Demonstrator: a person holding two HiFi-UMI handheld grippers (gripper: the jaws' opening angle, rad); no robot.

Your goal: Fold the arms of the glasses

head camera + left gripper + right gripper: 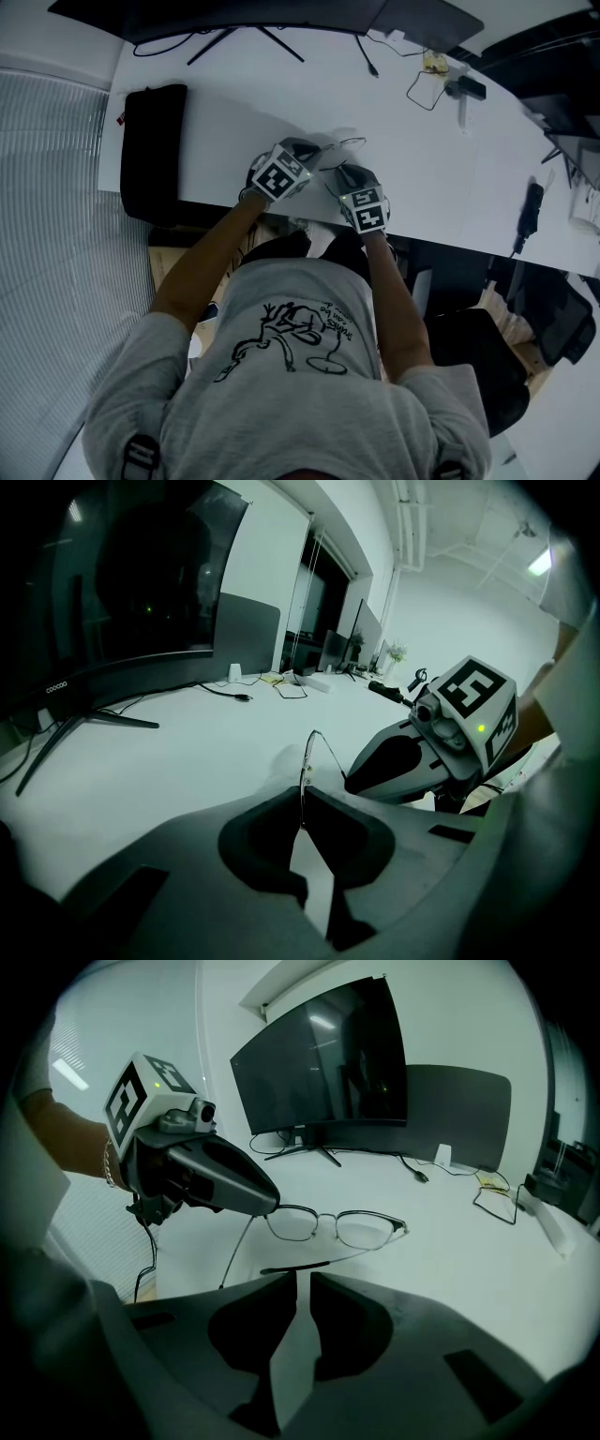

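Observation:
Thin metal-rimmed glasses (pixel 337 1227) hover just over the white desk (pixel 441 178). In the head view, the glasses (pixel 345 142) show between both grippers' tips. My left gripper (pixel 270 1206) is shut on the frame's left corner; in its own view (pixel 302 799) the glasses (pixel 307 761) stand edge-on out of the jaws. One arm hangs loose under that corner. The other arm (pixel 300 1267) runs back across the tips of my right gripper (pixel 302 1281), whose jaws stand almost together with only a narrow slit and nothing between them. From the left gripper's camera, the right gripper (pixel 349 784) sits close beside the glasses.
A dark curved monitor (pixel 323 1063) on a stand sits at the desk's far side. A black pouch (pixel 150 150) lies at the desk's left end, and cables (pixel 427 84) and small devices at the far right. The desk's near edge runs just under my hands.

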